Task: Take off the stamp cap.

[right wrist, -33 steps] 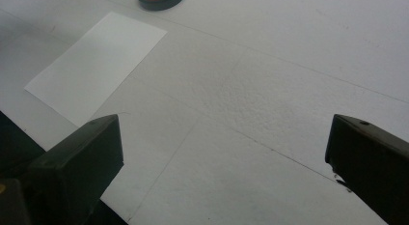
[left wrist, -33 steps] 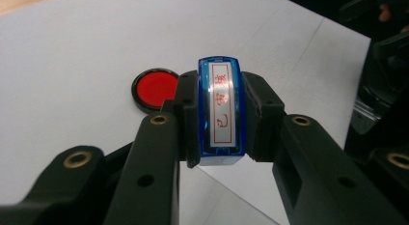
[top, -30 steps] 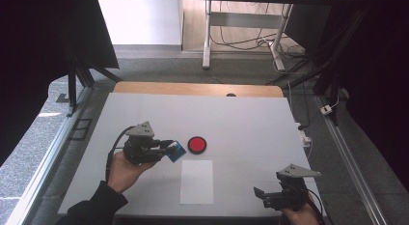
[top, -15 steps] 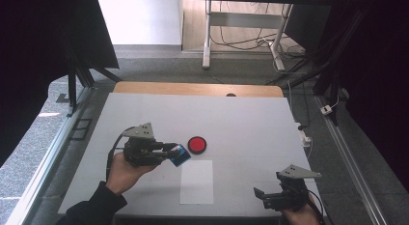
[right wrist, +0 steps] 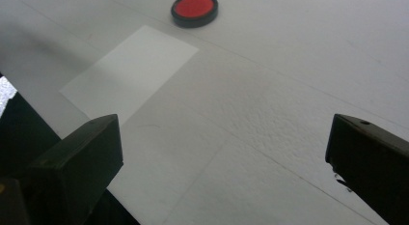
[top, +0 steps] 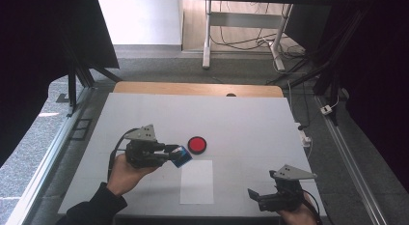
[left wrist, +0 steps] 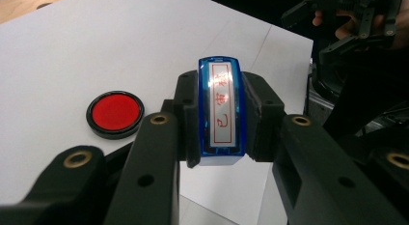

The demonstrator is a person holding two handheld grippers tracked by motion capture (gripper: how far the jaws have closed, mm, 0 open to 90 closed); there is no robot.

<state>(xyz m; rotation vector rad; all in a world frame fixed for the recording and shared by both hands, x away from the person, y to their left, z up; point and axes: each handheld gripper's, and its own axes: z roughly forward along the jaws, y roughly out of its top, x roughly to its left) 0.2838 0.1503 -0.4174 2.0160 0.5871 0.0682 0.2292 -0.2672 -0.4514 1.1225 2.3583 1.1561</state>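
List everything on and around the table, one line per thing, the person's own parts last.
stamp: 1, blue with red characters, clamped in the left gripper above the table
ink pad: 1, red in a black case, mid-table
paper sheet: 1, white, near edge, just below the stamp
table: 1, white top
left gripper: 1, black, shut on the stamp
right gripper: 1, black, open, near right corner
hands: 2, one per gripper

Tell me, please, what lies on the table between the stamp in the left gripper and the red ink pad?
Nothing: in the high view, bare table separates the blue stamp from the red ink pad.
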